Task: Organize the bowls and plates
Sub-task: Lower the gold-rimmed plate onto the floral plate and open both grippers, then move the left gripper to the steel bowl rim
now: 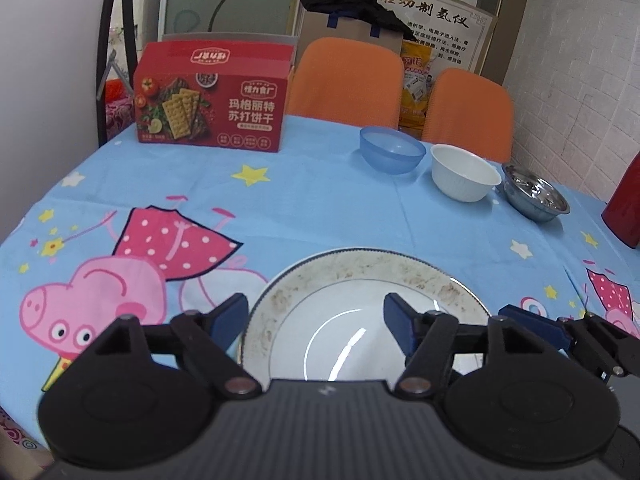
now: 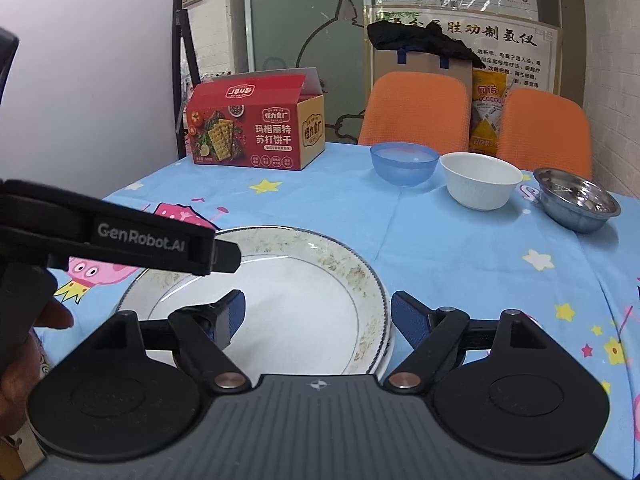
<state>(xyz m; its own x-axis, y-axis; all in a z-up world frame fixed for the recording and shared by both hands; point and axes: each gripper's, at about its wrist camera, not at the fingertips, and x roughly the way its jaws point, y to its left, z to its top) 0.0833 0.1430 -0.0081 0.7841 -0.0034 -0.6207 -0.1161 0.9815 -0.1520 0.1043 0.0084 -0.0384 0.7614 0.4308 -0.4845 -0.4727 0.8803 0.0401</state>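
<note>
A white plate (image 1: 360,280) with a stained rim lies on the blue cartoon tablecloth near the front; in the right wrist view (image 2: 300,312) a second plate edge shows under it. My left gripper (image 1: 316,320) is open over the plate's left rim. My right gripper (image 2: 316,316) is open over the plate's right rim. The right gripper's fingertip (image 1: 532,320) shows in the left wrist view. A blue bowl (image 1: 392,152), a white bowl (image 1: 464,176) and a steel bowl (image 1: 534,196) stand in a row at the back right.
A red cracker box (image 1: 212,100) stands at the back left. A red container (image 1: 626,208) sits at the right edge. Two orange chairs (image 1: 348,80) stand behind the table. The left gripper's strap (image 2: 140,236) crosses the right wrist view.
</note>
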